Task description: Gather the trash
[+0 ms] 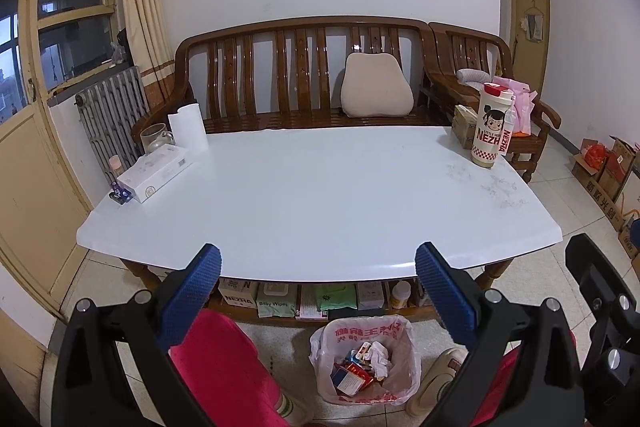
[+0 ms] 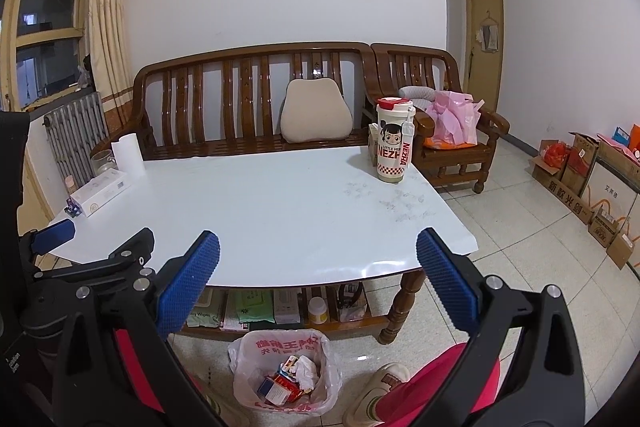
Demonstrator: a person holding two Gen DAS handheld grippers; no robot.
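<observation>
The left tongs (image 1: 318,281) gape empty above the lined trash bin (image 1: 365,361) before the white table (image 1: 280,195).

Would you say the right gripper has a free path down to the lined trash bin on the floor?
Probably yes: the right gripper is open and empty, and the trash bin stands in front of the table, its top uncovered.

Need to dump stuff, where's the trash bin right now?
The trash bin sits on the floor before the white table, between the person's feet, low centre in both views.

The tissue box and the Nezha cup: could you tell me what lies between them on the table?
Only bare white tabletop between tissue box and Nezha cup, in both views.
</observation>
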